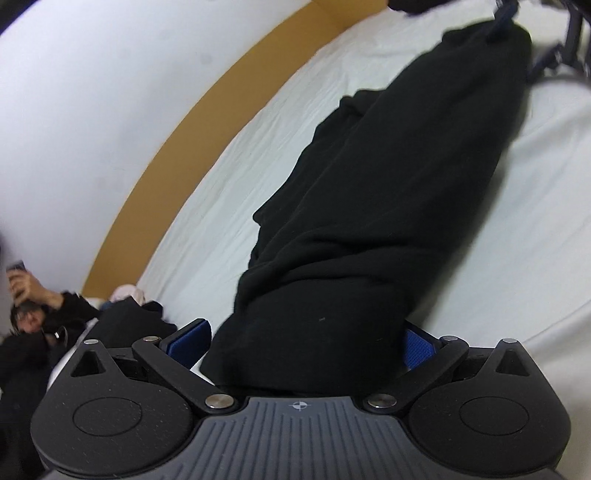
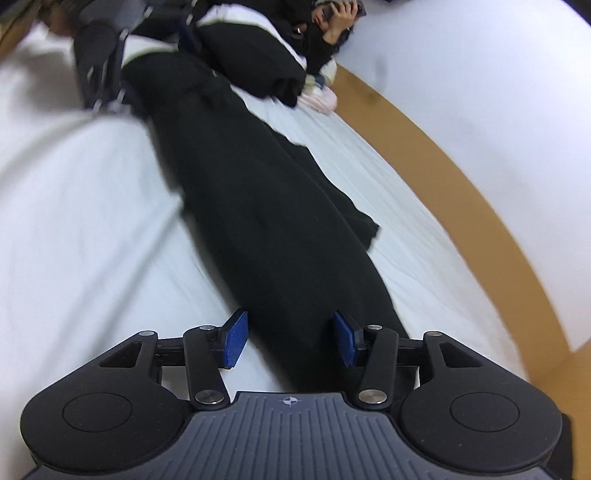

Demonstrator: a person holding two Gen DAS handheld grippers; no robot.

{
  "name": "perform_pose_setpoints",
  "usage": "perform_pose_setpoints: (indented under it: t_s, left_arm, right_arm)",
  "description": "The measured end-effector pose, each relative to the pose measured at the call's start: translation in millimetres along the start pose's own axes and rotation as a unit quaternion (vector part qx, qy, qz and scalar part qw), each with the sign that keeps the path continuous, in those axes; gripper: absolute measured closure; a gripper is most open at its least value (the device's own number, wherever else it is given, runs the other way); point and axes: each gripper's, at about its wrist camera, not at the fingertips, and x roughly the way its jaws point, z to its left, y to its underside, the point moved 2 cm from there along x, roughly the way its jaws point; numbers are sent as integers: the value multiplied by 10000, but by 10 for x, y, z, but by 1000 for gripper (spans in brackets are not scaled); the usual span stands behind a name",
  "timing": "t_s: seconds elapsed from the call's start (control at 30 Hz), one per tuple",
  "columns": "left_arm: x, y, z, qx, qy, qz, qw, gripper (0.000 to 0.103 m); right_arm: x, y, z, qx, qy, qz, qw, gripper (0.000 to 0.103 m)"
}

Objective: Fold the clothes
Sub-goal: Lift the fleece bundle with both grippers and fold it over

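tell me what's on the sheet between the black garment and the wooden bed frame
Mostly bare white sheet. The right wrist view shows only wrinkles between the black garment and the wooden frame.

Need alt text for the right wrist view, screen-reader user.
A long black garment lies stretched across a white bed sheet, its near end between the open blue pads of the right hand-held gripper. At the far end is the blurred left hand-held gripper; beyond it, a person lies holding a phone.

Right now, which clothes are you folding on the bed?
Look at the white bed. A long black garment stretches across its middle, between the left gripper and right gripper. The other dark clothes sit bunched near the person.
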Motion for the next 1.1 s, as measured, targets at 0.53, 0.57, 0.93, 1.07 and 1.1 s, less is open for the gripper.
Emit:
perform_pose_setpoints:
  t_s: [0.53, 0.57, 0.93, 1.07, 1.1]
  left_arm:
    - [39, -56, 92, 554, 53, -256, 9981, 52]
    - [40, -56, 106, 575, 67, -248, 9980, 51]
    - [226, 47, 35, 169, 210, -130, 9996, 56]
    - [-188, 35, 284, -322, 163, -520, 9980, 64]
    - [-317, 47, 361, -463, 197, -623, 9968, 64]
  right_arm:
    - [168, 81, 3, -185, 956, -256, 9949, 71]
    - [196, 94, 46, -324, 1046, -242, 9937, 65]
    - [417, 144, 45, -326, 1262, -283, 9911, 75]
    - [36, 18, 80, -175, 1702, -924, 9809, 83]
    - [-66, 6, 88, -161, 1752, -995, 9794, 83]
